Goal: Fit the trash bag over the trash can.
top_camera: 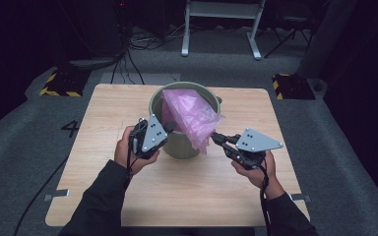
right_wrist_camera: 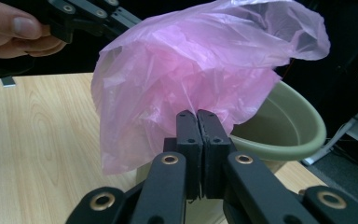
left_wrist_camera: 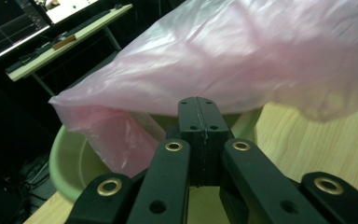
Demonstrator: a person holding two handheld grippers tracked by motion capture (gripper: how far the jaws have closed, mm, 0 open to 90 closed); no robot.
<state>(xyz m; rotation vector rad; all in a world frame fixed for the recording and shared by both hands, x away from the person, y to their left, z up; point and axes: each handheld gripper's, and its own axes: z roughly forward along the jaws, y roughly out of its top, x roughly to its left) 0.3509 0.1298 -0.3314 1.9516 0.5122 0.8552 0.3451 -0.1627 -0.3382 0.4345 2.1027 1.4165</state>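
- Pink, thin and see-through, the plastic bag (top_camera: 192,118) is crumpled and puffed up, rising out of the green bin (top_camera: 177,145) and spilling over its rim toward the person's right.
- The bin stands on the wooden table (top_camera: 103,147), near the middle of its far half; it is round, smooth and dull olive green, with a rolled rim.
- The left gripper (top_camera: 166,129) sits at the bin's near left rim. In the left gripper view its jaws are pressed together, their tips at the lower edge of the bag (left_wrist_camera: 242,60); a pinch of film between them is likely, but I cannot tell for sure.
- The right gripper (top_camera: 215,136) has its jaws closed on the hanging fold of the bag just beside the bin; the right gripper view shows the film (right_wrist_camera: 191,70) bunching into the tips.
- The jaws are matte black with brass-coloured pins; a grey three-cornered plate tops each gripper.
- The table has a pale wood-grain top.
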